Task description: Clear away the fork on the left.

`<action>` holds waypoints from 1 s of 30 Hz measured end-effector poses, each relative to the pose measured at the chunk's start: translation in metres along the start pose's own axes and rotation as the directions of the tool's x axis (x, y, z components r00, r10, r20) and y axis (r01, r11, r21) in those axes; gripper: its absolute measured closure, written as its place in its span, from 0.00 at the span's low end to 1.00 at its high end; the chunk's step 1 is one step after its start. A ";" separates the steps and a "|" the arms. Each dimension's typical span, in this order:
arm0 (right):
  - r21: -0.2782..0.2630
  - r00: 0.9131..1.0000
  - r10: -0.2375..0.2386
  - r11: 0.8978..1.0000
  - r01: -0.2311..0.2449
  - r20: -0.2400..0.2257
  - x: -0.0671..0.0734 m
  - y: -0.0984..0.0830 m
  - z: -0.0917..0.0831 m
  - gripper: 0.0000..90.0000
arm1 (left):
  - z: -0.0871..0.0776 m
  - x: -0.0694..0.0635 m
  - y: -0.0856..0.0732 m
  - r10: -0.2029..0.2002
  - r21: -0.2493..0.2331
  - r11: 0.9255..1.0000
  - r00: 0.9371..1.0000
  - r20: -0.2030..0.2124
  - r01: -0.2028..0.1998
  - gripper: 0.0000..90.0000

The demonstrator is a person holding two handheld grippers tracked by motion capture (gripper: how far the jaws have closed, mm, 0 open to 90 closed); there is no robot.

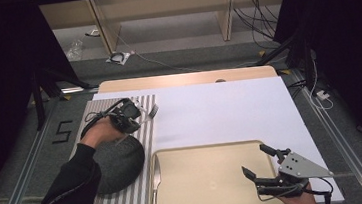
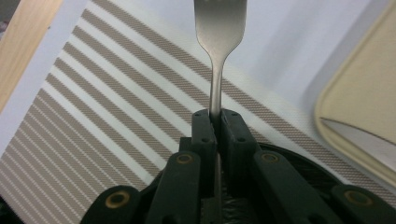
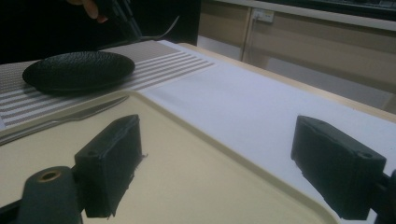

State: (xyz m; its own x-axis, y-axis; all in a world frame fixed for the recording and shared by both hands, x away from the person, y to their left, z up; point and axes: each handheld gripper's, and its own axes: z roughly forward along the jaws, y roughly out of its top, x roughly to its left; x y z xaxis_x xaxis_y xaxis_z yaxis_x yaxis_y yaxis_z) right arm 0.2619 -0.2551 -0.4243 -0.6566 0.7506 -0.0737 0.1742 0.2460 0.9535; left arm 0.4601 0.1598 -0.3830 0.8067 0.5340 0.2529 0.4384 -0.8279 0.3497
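My left gripper (image 1: pixel 138 117) is shut on the handle of a silver fork (image 1: pixel 152 110), held above the striped placemat (image 1: pixel 128 197) just beyond the black plate (image 1: pixel 117 163). In the left gripper view the fork (image 2: pixel 219 46) sticks straight out from the closed jaws of my left gripper (image 2: pixel 217 122), tines away from me. My right gripper (image 1: pixel 261 163) hovers open over the near right part of the beige tray (image 1: pixel 211 179); its pads (image 3: pixel 112 163) stand wide apart with nothing between them. A knife (image 1: pixel 155 180) lies along the tray's left rim.
A white sheet (image 1: pixel 230 112) covers the table beyond the tray. In the right gripper view the black plate (image 3: pixel 79 70), the knife (image 3: pixel 65 119) and the raised fork (image 3: pixel 163 30) lie to the far left. Floor cables and shelving sit behind the table.
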 end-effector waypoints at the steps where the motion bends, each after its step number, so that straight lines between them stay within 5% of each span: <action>1: -0.002 1.000 -0.003 1.000 0.003 0.000 0.000 0.000 0.000 0.19 | -0.002 -0.004 -0.001 0.006 -0.002 1.000 1.000 0.001 -0.006 0.94; 15: 0.000 1.000 -0.004 1.000 0.004 0.005 0.000 0.000 -0.001 0.19 | -0.019 -0.039 -0.017 -0.002 -0.098 0.995 1.000 0.022 0.004 0.94; 30: -0.003 1.000 -0.014 1.000 0.014 0.004 0.002 0.001 -0.001 0.19 | -0.027 -0.075 -0.024 0.018 -0.097 0.995 0.999 0.051 -0.013 0.94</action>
State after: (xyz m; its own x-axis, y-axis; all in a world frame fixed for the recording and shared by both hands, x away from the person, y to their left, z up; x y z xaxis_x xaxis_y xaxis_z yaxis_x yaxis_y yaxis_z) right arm 0.2600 -0.2541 -0.4236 -0.6561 0.7495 -0.0882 0.1625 0.2545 0.9533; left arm 0.3782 0.1438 -0.3857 0.8337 0.5097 0.2125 0.3874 -0.8140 0.4327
